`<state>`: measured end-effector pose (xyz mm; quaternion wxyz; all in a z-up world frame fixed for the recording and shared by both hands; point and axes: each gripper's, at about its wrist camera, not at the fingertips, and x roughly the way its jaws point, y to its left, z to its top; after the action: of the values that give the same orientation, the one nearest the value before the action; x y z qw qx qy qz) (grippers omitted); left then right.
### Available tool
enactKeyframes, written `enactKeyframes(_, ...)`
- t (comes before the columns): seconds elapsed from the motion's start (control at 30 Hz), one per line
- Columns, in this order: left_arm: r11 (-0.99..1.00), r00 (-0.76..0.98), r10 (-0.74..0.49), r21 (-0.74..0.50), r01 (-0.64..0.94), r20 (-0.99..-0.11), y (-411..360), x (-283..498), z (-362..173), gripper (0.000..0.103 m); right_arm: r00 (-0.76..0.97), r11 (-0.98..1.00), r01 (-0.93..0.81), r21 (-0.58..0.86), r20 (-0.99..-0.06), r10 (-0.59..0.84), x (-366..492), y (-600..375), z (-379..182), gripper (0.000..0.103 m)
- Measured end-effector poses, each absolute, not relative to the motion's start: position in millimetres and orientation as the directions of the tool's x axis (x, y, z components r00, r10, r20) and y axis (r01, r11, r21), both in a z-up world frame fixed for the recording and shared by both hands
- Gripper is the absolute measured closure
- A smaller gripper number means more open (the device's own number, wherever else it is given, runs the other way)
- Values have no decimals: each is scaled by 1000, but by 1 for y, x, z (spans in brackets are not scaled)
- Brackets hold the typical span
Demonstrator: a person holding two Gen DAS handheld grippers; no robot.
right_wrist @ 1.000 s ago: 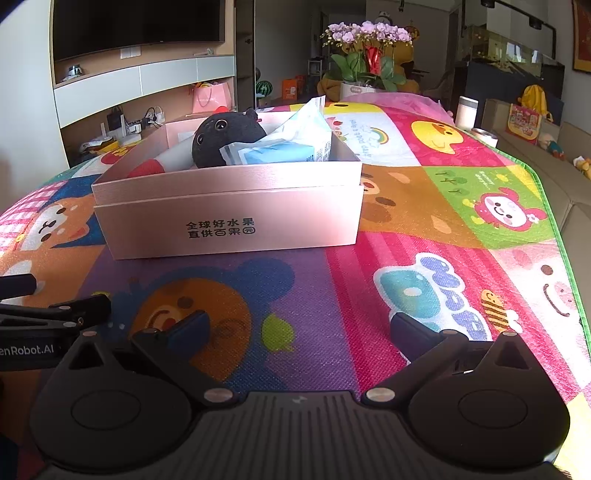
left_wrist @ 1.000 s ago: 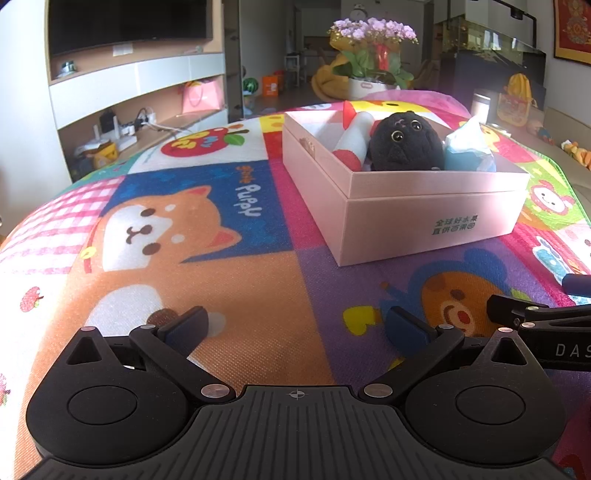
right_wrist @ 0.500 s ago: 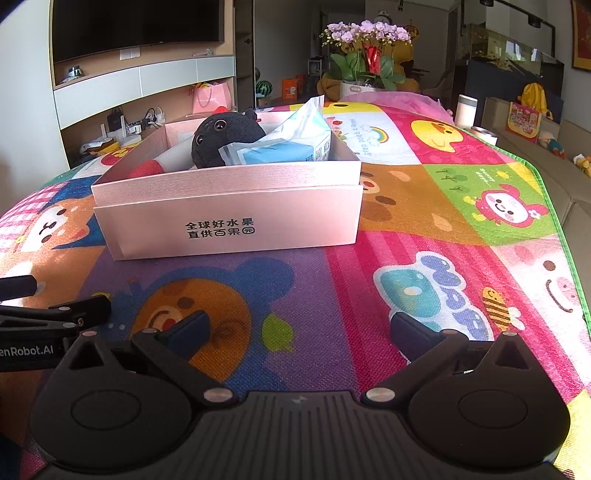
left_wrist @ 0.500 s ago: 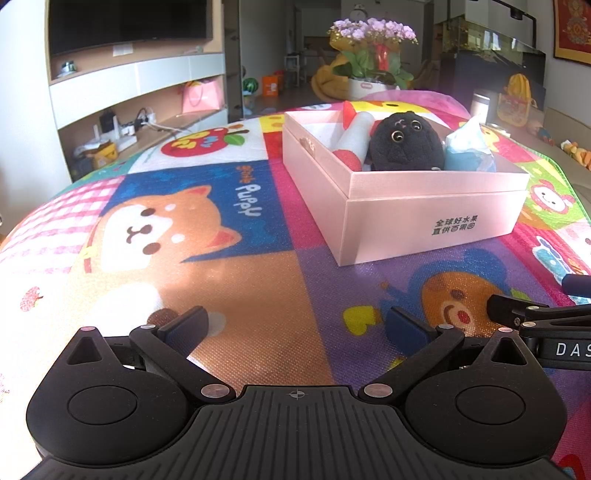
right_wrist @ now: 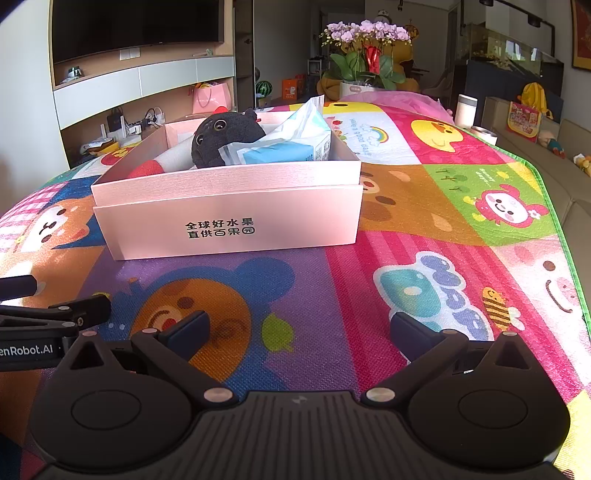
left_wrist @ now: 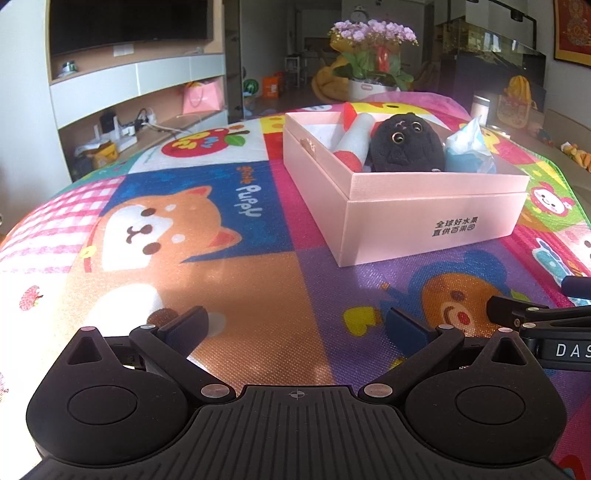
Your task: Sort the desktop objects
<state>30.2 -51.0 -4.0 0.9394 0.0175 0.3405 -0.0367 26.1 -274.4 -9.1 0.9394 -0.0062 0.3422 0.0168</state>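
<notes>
A pink box stands on the colourful cartoon mat. Inside it lie a black plush toy, a white tube with a red cap and a blue-white tissue pack. My left gripper hovers low over the mat, open and holding nothing, well short of the box. My right gripper is likewise open and empty, in front of the box. Each gripper shows at the edge of the other's view.
The mat covers the table; its green edge runs along the right. A flower pot stands past the far end. A white cup sits at the far right. Shelving with a TV lines the left wall.
</notes>
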Motion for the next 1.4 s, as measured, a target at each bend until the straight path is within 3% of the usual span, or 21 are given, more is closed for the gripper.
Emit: enactKeyframes(1.4,997,763,-52,15,80,-644,-52,31,-4,0,764,999,-36,2,-645,29,28,-275,-8,0)
